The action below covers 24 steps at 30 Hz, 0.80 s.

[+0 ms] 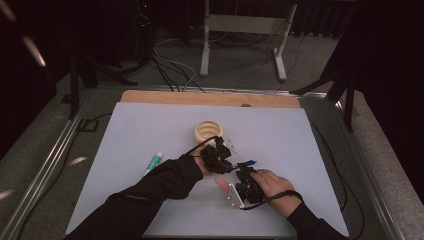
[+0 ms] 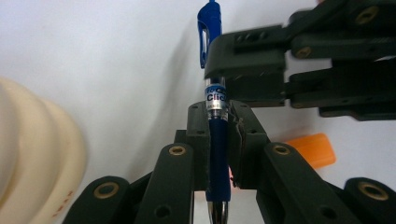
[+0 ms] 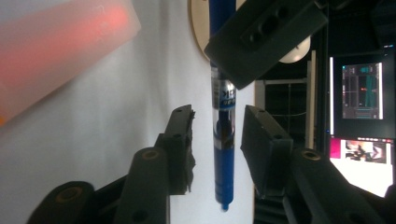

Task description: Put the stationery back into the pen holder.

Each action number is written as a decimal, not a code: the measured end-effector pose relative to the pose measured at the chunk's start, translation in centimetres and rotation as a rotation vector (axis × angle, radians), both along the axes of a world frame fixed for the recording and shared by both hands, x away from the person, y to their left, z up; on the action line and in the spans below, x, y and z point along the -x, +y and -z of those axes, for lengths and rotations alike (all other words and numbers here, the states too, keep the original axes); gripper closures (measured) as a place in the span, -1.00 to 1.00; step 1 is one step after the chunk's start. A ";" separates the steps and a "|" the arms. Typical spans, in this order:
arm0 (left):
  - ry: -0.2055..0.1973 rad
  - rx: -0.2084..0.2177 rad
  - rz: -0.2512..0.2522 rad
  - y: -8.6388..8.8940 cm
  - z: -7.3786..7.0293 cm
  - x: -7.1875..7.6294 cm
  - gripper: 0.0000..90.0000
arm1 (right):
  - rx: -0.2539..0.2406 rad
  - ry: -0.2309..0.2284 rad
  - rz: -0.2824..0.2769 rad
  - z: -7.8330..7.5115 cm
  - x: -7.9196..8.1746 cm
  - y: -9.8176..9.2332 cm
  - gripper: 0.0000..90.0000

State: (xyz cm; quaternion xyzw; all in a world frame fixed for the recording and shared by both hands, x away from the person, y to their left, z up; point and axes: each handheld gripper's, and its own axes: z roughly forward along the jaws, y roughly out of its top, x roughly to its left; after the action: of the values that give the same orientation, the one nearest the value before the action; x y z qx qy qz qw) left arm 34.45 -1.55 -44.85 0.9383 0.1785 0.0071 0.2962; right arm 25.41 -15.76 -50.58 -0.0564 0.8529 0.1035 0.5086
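The left claw [image 1: 220, 156] is clenched on a blue pen [image 2: 218, 140]: in the left gripper view both jaws press against the barrel just below its printed label, and the pen runs up between them with the clip end pointing away from the camera. In the high view the pen [image 1: 248, 163] shows as a short blue piece between the two claws, held above the white sheet [image 1: 150, 130] that covers the table [image 1: 210, 98], near the middle of its near half. The right claw [image 1: 243, 181] is not yet gripping: in the right gripper view its jaws stand on either side of the pen [image 3: 223, 154] with a visible gap to the left jaw and a narrower one to the right, so the pen hangs between them untouched. In that view the tip of the pen points down toward the camera, and one jaw of the left claw crosses the barrel higher up. A cream ring-shaped roll [image 1: 208, 131] lies on the sheet just beyond the left claw and fills the left edge of the left gripper view [image 2: 32, 154]. A pink translucent case [image 1: 223, 186] lies on the sheet just left of the right claw, touching a white strip beside it. A green-and-white tube [image 1: 153, 163] lies well apart to the left, beside the person's left sleeve [image 1: 150, 190].
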 end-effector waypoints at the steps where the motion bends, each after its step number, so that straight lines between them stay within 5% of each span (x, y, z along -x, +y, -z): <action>1: 0.000 0.000 0.000 0.0 0.0 0.0 0.80 | 0.014 -0.005 -0.005 0.0 -0.1 0.0 0.44; 9: -0.002 -0.004 0.004 -0.3 0.0 0.0 0.80 | 0.067 -0.044 -0.007 0.4 -0.1 0.4 0.60; 10: 0.003 0.001 -0.001 -0.3 0.1 0.0 0.80 | 0.073 -0.049 -0.001 0.4 -0.2 0.4 0.74; 15: -0.009 0.014 0.016 -0.3 0.3 -0.1 0.77 | 0.074 -0.034 0.010 0.3 -0.3 0.4 0.77; 19: -0.024 0.085 0.019 0.6 0.3 -0.2 0.48 | 0.052 -0.024 0.031 0.1 -0.5 0.1 0.77; 24: -0.034 0.179 0.000 1.9 -0.3 -0.2 0.43 | 0.015 -0.016 0.065 -0.1 -0.9 -0.5 0.77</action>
State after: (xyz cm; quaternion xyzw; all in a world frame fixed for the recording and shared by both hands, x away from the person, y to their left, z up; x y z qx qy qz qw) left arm 34.62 0.36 -44.56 0.9078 0.1735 0.0070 0.3817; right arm 26.29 -16.22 -50.51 -0.0330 0.8509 0.0801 0.5181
